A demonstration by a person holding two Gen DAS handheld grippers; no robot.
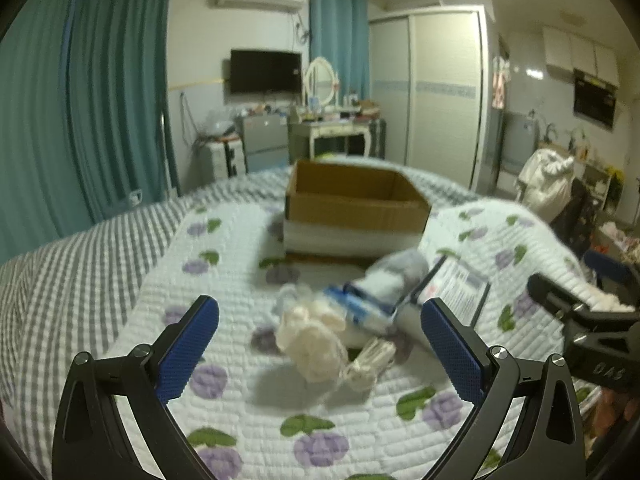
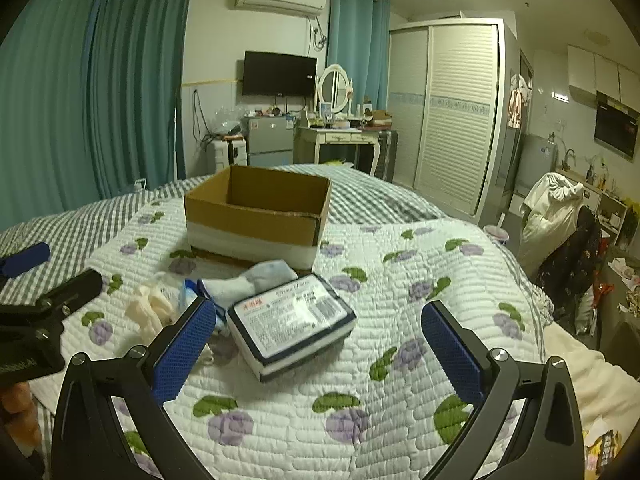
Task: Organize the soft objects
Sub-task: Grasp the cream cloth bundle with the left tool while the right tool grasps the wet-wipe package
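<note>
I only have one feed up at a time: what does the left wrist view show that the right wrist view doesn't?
Only the left wrist view: the small white cord bundle in front of the cream cloth, between the open left gripper fingers.

Only the right wrist view: the wipes pack label in full, sharp, and the inside of the cardboard box, which looks empty.

Both: the box, the grey sock, the flowered quilt, and the open right gripper.

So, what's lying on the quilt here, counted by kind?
Cardboard box: 1
Wrapped tissue pack: 1
White-grey sock: 1
Cream cloth bundle: 1
Blue-and-white packet, mostly hidden: 1
Total: 5
</note>
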